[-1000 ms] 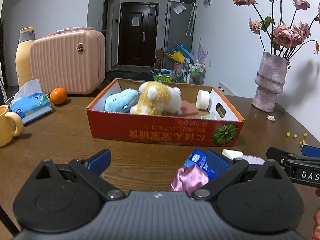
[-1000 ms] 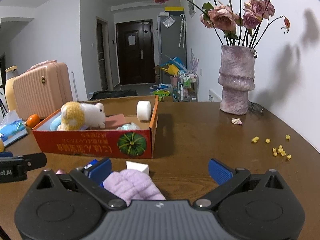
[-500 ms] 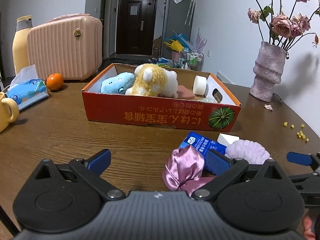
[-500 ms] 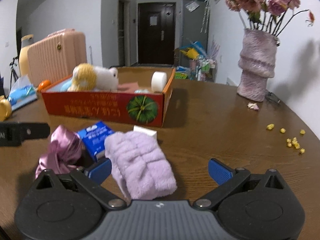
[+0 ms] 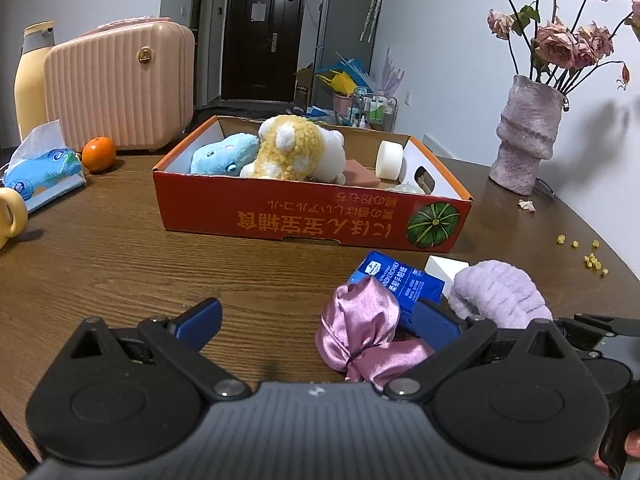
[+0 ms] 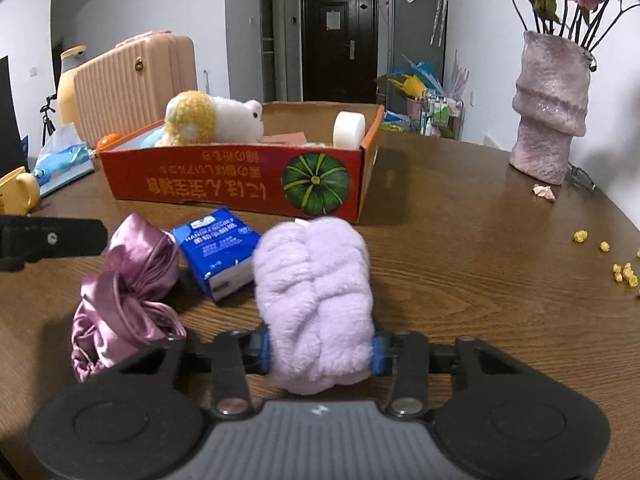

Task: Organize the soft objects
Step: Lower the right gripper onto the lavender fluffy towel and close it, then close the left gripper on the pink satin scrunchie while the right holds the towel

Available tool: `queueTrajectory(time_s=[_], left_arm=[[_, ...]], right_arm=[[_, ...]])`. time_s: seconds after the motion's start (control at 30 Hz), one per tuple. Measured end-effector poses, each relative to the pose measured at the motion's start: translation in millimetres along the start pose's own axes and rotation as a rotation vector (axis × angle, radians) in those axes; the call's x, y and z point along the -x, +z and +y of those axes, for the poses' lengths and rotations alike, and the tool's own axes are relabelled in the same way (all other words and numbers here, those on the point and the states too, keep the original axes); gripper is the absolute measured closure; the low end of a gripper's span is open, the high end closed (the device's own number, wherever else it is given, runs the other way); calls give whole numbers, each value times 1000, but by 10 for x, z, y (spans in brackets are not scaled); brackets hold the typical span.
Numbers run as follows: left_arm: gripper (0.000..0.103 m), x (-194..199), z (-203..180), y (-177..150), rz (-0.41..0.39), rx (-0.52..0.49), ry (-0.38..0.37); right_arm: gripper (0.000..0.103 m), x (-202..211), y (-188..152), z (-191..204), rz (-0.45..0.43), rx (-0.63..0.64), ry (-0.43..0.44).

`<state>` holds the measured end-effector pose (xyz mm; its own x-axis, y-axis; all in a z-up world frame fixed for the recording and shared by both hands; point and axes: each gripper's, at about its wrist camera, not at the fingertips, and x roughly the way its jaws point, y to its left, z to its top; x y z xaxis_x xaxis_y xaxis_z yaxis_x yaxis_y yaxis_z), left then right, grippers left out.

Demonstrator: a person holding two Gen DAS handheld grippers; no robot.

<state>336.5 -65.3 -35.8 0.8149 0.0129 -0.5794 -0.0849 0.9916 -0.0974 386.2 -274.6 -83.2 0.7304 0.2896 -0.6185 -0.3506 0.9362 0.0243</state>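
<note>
A fluffy lilac cloth (image 6: 312, 288) lies on the wooden table in front of the orange cardboard box (image 6: 240, 188). My right gripper (image 6: 320, 350) has its jaws closing around the cloth's near end, and both blue pads press into it. Left of it lie a blue tissue pack (image 6: 218, 248) and a crumpled pink satin cloth (image 6: 124, 288). My left gripper (image 5: 316, 318) stands open just above the table, with the satin cloth (image 5: 360, 320) against its right finger. Inside the box (image 5: 312, 220) sit a yellow-white plush (image 5: 296, 148) and a blue plush (image 5: 224, 154).
A white roll (image 5: 390, 154) and a pink sponge (image 5: 360, 168) also lie in the box. A white block (image 5: 444, 266) sits behind the lilac cloth. A vase (image 5: 528, 136) stands at right, yellow crumbs (image 5: 592, 260) near it. At left are a pink case (image 5: 120, 88), an orange (image 5: 98, 154), tissues (image 5: 44, 168) and a mug (image 5: 12, 212).
My right gripper sank over the lilac cloth, and its wide-open jaws came together on the cloth's sides. The left gripper tipped slightly downward, still open.
</note>
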Motion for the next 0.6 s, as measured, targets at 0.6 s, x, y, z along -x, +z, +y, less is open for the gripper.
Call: queueTrajectory(time_s=[0.6], left_arm=[[0, -1, -238, -41, 6, -49, -21]], right_arm=[[76, 464, 5, -348, -173, -167, -124]])
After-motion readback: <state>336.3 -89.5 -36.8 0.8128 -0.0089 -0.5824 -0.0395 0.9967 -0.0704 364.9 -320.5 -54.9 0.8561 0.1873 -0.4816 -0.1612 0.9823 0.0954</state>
